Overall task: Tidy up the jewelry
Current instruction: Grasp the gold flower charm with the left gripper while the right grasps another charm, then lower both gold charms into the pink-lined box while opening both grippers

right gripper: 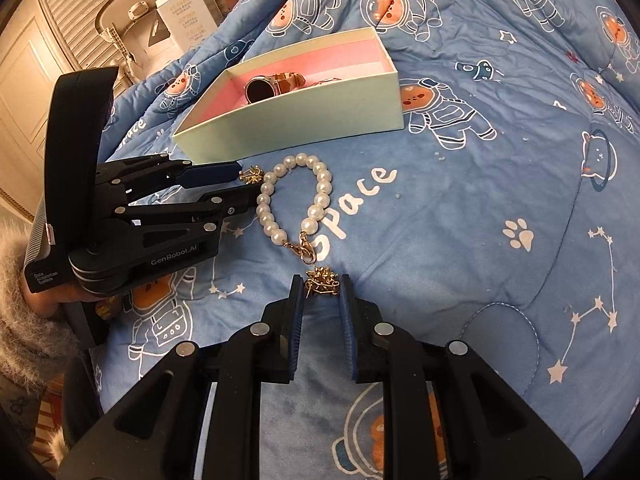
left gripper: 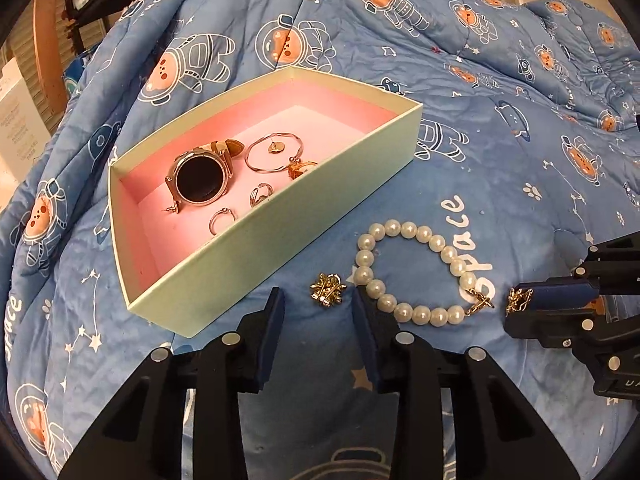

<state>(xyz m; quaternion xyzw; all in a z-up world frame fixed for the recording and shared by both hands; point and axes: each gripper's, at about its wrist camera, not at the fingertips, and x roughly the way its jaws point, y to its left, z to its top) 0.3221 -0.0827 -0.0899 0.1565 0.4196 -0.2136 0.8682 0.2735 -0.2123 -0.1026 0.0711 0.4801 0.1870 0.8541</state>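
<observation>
Left wrist view: the left gripper (left gripper: 319, 298) has its jaws narrowed around a small gold flower earring (left gripper: 328, 293) lying on the blue astronaut quilt (left gripper: 500, 152); gaps show on both sides, so the pads are not pressing it. Just right lies a pearl bracelet (left gripper: 416, 272). At the right edge the right gripper (left gripper: 532, 300) is clenched on a second gold earring (left gripper: 518, 299). Behind stands an open box (left gripper: 280, 224) with a pink lining, holding a watch (left gripper: 200, 178), a bangle (left gripper: 274, 152) and rings (left gripper: 240, 206).

Right wrist view: the right gripper (right gripper: 322, 284) pinches its gold earring (right gripper: 323, 280) at the fingertips, just above the quilt (right gripper: 480, 208). The left gripper (right gripper: 244, 182) reaches in from the left, tips flanking the first earring (right gripper: 251, 175) beside the bracelet (right gripper: 296, 200). A fuzzy sleeve (right gripper: 24, 300) shows at left, with louvred doors (right gripper: 68, 20) beyond the bed.
</observation>
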